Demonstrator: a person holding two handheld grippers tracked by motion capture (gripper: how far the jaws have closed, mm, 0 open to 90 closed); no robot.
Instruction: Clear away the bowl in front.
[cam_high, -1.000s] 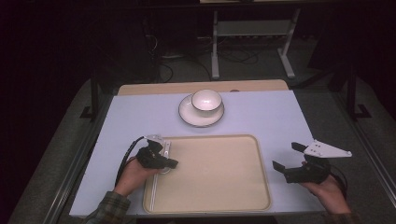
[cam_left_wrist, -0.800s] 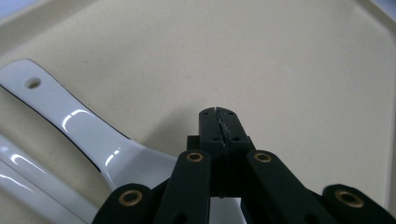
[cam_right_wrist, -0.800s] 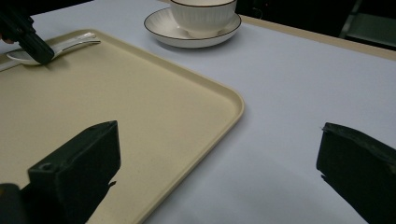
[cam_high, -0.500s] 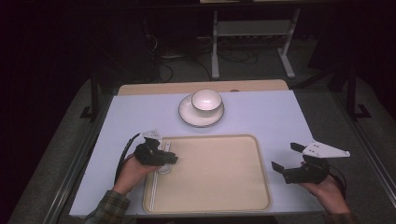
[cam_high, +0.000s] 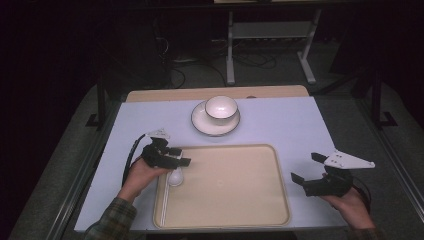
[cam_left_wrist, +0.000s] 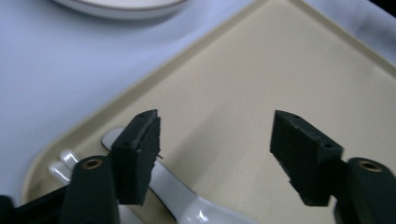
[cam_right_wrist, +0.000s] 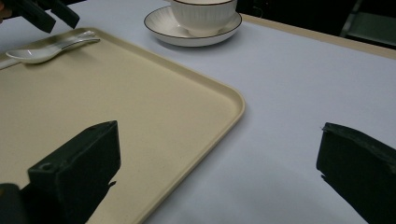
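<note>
A white ceramic spoon (cam_high: 175, 176) lies inside the beige tray (cam_high: 235, 200), close against the tray's left rim, at lower left of centre in the high view. In the left gripper view the spoon (cam_left_wrist: 177, 198) rests on the tray floor just below the left jaw. The left tongs (cam_high: 176, 157) hover directly above it, jaws spread wide and gripping nothing. The right tongs (cam_high: 306, 168) sit at the lower right of the high view, beside the tray's right edge over the pale blue tabletop (cam_high: 285, 125), also wide open. At upper centre, a white bowl (cam_high: 221, 106) stands on a saucer (cam_high: 202, 122).
</note>
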